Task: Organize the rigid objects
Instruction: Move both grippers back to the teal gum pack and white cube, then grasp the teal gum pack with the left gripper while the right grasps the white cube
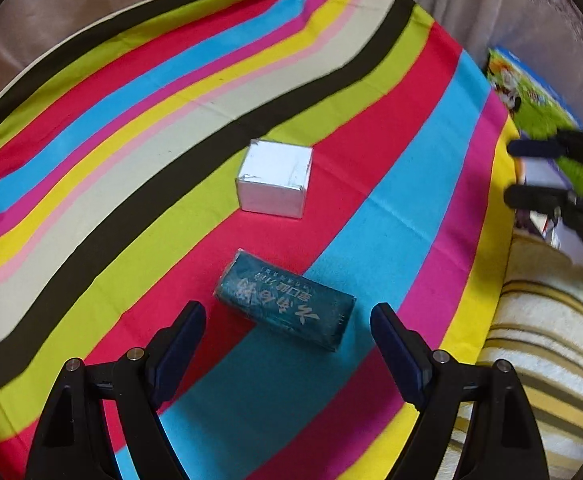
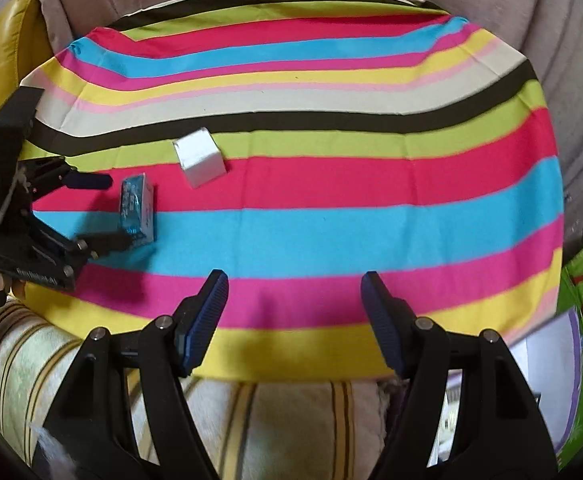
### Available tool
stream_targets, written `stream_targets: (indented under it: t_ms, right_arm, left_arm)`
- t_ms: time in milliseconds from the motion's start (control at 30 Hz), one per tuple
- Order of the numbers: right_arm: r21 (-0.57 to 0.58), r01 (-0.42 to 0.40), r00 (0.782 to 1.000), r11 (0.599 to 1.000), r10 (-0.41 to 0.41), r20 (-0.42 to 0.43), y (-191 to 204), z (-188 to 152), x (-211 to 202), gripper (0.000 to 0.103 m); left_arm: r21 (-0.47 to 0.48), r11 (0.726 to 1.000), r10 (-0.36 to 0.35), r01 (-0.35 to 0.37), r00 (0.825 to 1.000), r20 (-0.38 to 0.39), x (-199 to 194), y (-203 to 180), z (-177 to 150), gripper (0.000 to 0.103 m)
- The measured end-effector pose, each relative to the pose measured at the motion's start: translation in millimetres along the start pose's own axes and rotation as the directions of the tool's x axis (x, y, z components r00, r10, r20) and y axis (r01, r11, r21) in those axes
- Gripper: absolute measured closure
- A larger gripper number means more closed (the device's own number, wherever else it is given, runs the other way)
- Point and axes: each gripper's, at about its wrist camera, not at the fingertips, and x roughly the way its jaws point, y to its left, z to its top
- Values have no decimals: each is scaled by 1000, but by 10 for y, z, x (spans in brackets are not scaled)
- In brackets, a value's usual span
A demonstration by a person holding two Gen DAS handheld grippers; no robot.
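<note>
Teal box (image 1: 285, 304) lies flat on the striped cloth (image 1: 391, 208), across the red and blue stripes, printed face up. It sits just ahead of my left gripper (image 1: 287, 320), roughly in line with the gap between the fingers (image 1: 183, 332), but they do not touch it. Left fingers spread wide, nothing gripped.

White box (image 1: 273, 178) stands a little beyond the teal one, on the red stripe at the edge of the green one, apart from it. From the right wrist camera I see the same pair at far left: white box (image 2: 199, 156) farther up the cloth, teal box (image 2: 139, 210) nearer, with the left gripper (image 2: 111, 212) coming in from the left edge, one finger on either side of the teal box's near end.

My right gripper (image 2: 295, 300) hangs over the pink and yellow stripes near the cloth's front edge, well apart from both boxes. Its fingers (image 2: 207, 316) stand apart with nothing between them.

A striped blanket (image 2: 251, 412) lies below the cloth's front edge. A cartoon-printed mat (image 1: 539, 96) shows off the cloth's right side.
</note>
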Motion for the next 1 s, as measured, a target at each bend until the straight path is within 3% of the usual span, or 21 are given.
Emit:
stream_targets:
  t_ms: [233, 267, 333, 433, 567, 633, 700, 900, 967, 1000]
  right_arm:
    - [-35, -37, 999, 999, 37, -6, 142, 275, 220, 31]
    - [-44, -45, 999, 998, 45, -7, 178, 322, 268, 31]
    - [-59, -55, 998, 997, 54, -10, 245, 380, 317, 31]
    - [-96, -71, 997, 993, 70, -9, 372, 478, 403, 31]
    - [-153, -93, 996, 984, 94, -5, 562, 628, 552, 30]
    - [-171, -89, 996, 981, 90, -2, 620, 680, 618, 30]
    - [-188, -82, 997, 979, 83, -3, 687, 737, 710, 30]
    - [-238, -63, 998, 969, 60, -18, 787, 798, 913, 30]
    - [-242, -58, 998, 969, 53, -25, 798, 788, 962, 30]
    - [-238, -60, 998, 969, 55, -28, 793, 792, 980, 30]
  left_arm:
    - [40, 998, -42, 43, 999, -26, 145, 12, -3, 20]
    - [44, 998, -48, 49, 998, -26, 149, 8, -8, 22]
    - [45, 997, -66, 68, 997, -27, 155, 17, -17, 35]
    - [36, 996, -81, 82, 997, -17, 121, 34, -31, 44]
    - [12, 994, -105, 105, 994, -3, 84, 68, -56, 44]
    - [-26, 993, -116, 115, 993, -6, 75, 92, -57, 31]
    - [-77, 990, -116, 115, 993, -5, 59, 93, -53, 28]
    - [-207, 973, -106, 104, 994, 0, 5, 91, -42, 29]
    - [-258, 960, -116, 112, 993, -2, 15, 101, -26, 35]
    - [-267, 957, -117, 112, 993, -5, 20, 90, -17, 44]
